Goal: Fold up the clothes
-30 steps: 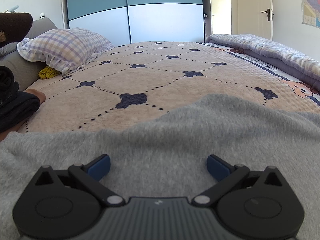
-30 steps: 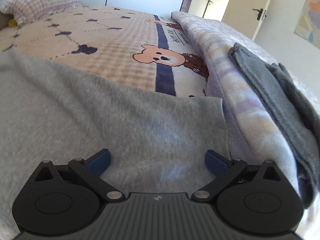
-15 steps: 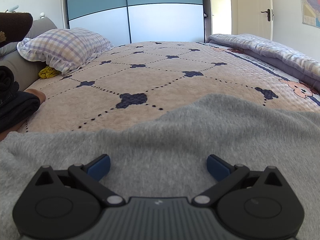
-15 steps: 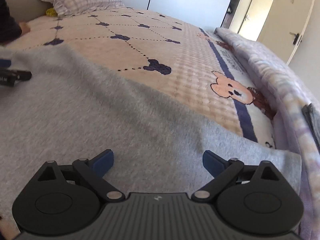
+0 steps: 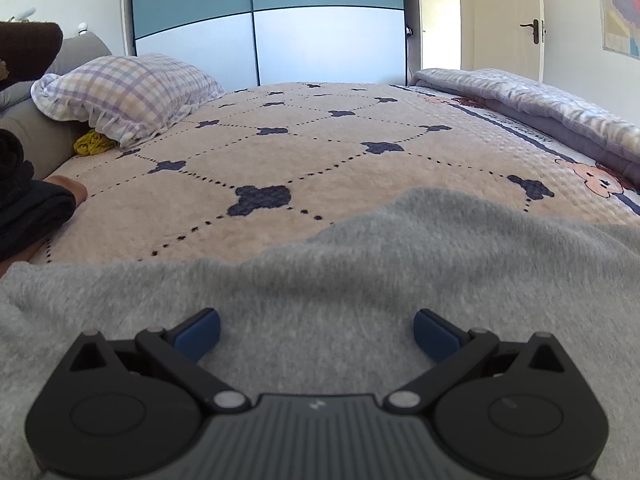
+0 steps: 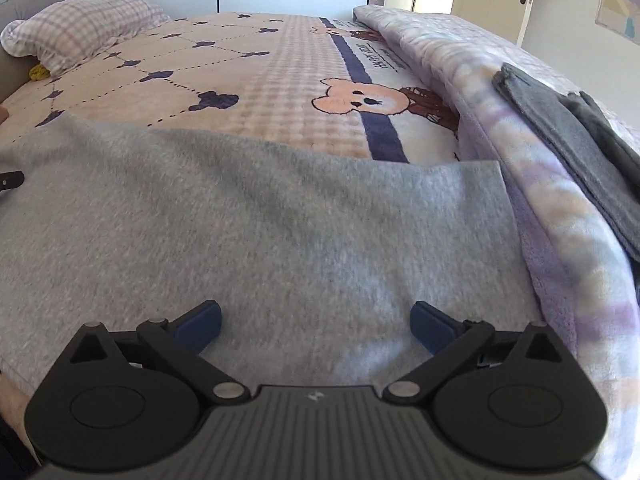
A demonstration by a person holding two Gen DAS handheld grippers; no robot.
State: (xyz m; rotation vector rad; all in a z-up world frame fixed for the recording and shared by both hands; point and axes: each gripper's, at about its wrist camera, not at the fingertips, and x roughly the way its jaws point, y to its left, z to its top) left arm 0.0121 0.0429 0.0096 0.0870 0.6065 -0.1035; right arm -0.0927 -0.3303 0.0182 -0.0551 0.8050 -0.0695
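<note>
Left gripper: jaws wide apart, nothing between the blue pads; it hangs low over the grey garment.
Right gripper: jaws wide too, holding nothing, low above the same cloth.
Garment: a grey fleecy piece spread flat across the near part of the bed; it fills the space under and ahead of both jaws. Its far edge runs wavy; its right corner lies against the blanket.
Bed cover: beige, quilted, dark clover marks, a bear print toward the right.
Blanket: pale lilac, rolled along the right side, with a dark grey cloth on it.
Pillow: checked, far left.
Room: wardrobe with blue and white panels beyond the bed; door to the right.
</note>
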